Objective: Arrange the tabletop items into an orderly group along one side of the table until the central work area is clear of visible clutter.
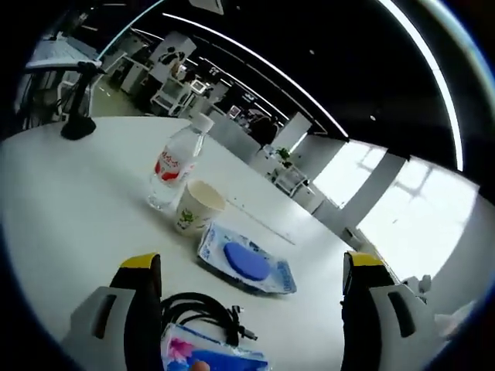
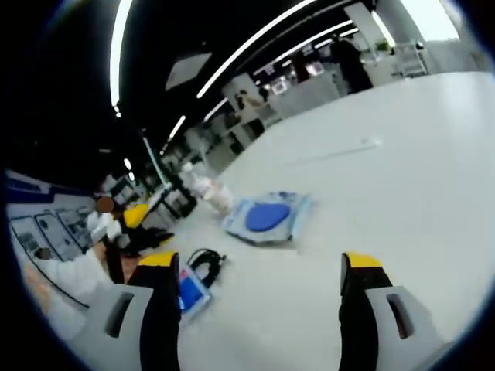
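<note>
Clutter lines up on the white worktop point(image 1: 69, 201): clear plastic water bottle point(image 1: 176, 166), paper cup point(image 1: 199, 206), blue-disc packet point(image 1: 246, 260), black cable point(image 1: 203, 311). Both tongs gape empty, probably ready to gather it.

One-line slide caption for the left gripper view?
Open left tongs over coiled black cable, facing clear plastic water bottle.

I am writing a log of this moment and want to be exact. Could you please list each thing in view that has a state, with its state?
water bottle: upright, cap on
paper cup: tilted beside the bottle, open
blue packet: lying flat, looks sealed
black cable: coiled loosely
tissue pack: lying flat
left gripper: open, holding nothing
right gripper: open, holding nothing
</note>
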